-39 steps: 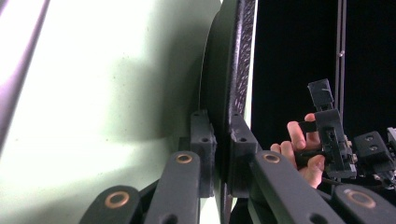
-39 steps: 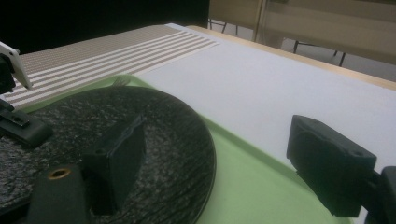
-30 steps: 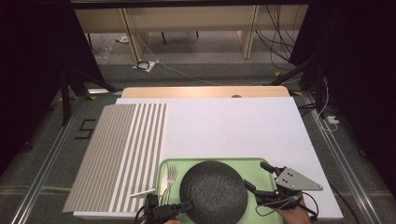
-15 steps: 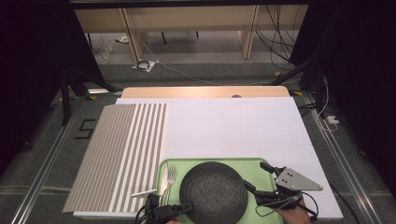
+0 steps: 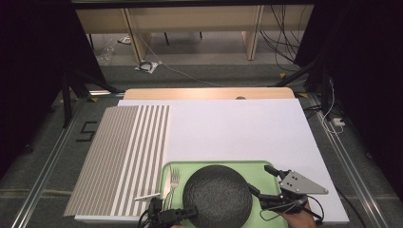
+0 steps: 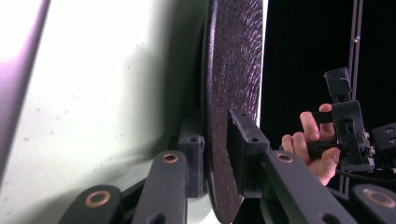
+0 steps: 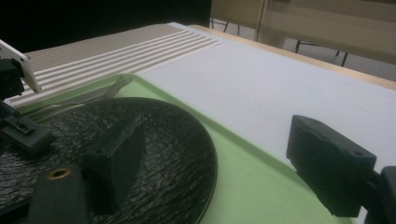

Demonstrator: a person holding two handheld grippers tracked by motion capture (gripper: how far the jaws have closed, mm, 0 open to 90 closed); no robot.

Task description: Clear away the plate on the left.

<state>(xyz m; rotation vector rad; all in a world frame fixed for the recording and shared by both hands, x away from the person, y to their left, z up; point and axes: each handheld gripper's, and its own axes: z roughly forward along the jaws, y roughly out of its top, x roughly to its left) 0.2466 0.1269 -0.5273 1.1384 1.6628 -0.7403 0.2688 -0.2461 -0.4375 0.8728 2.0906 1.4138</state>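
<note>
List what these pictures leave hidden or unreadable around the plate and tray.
- Fork: high view, handle end hidden behind the left tongs.
- Green tray: near edge cut off by the high view's bottom.
- Black plate: underside out of sight.
- White utensil: too small to identify.

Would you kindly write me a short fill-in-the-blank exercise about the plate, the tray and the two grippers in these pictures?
1. The black plate rests on a tray whose colour is ____.
2. The left gripper has its jaws closed on the plate's ____.
3. The right gripper has its jaws ____, one over the plate and one over the tray.
4. The piece of cutlery lying on the tray beside the plate is a ____.

Missing words: green; rim; open; fork
</note>
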